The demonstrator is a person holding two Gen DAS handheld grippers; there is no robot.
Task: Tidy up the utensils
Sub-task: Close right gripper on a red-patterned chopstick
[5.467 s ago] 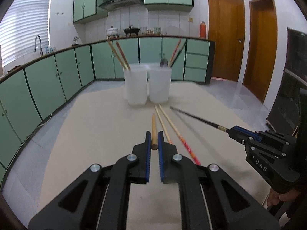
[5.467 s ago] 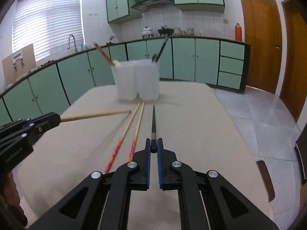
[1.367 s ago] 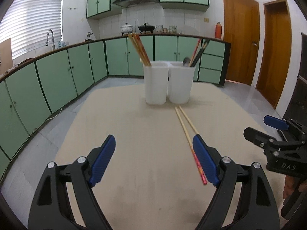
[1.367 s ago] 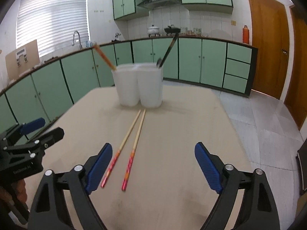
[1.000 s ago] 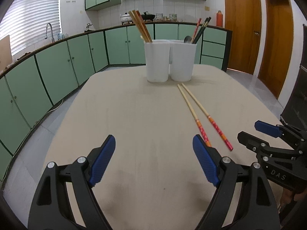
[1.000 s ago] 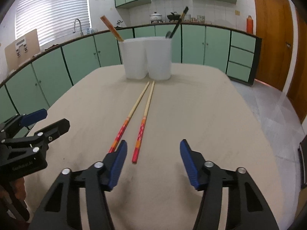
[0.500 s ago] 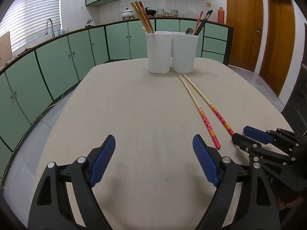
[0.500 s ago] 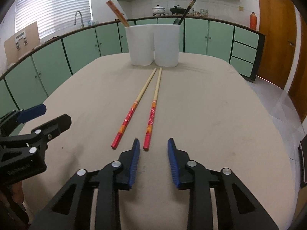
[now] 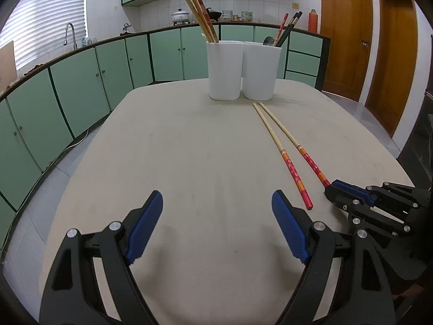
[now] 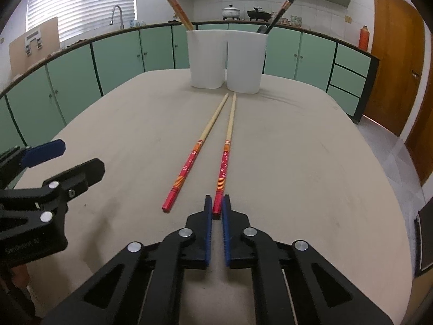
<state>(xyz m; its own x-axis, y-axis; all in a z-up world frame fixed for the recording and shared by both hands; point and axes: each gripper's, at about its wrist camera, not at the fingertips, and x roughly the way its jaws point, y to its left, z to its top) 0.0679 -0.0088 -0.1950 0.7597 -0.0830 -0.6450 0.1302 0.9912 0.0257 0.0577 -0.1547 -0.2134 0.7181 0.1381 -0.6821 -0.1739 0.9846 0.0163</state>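
Observation:
Two red-handled bamboo chopsticks lie side by side on the beige table, tips toward two white holder cups (image 10: pixel 226 59). My right gripper (image 10: pixel 217 208) is shut on the red end of the right chopstick (image 10: pixel 228 135), which still rests on the table. The left chopstick (image 10: pixel 197 149) lies free beside it. My left gripper (image 9: pixel 216 230) is wide open and empty, low over the table, with the free chopstick's end (image 9: pixel 296 181) just right of its right finger. The cups (image 9: pixel 243 70) hold other chopsticks and a spoon.
The table (image 9: pixel 189 149) is oval with rounded edges. Green kitchen cabinets (image 9: pixel 81 81) curve round the left and back. Wooden doors (image 9: pixel 346 35) stand at the right. The cups sit at the table's far end.
My right gripper has moved forward and closed from half open onto the end of the right chopstick. My left gripper stays open and has edged nearer the chopsticks.

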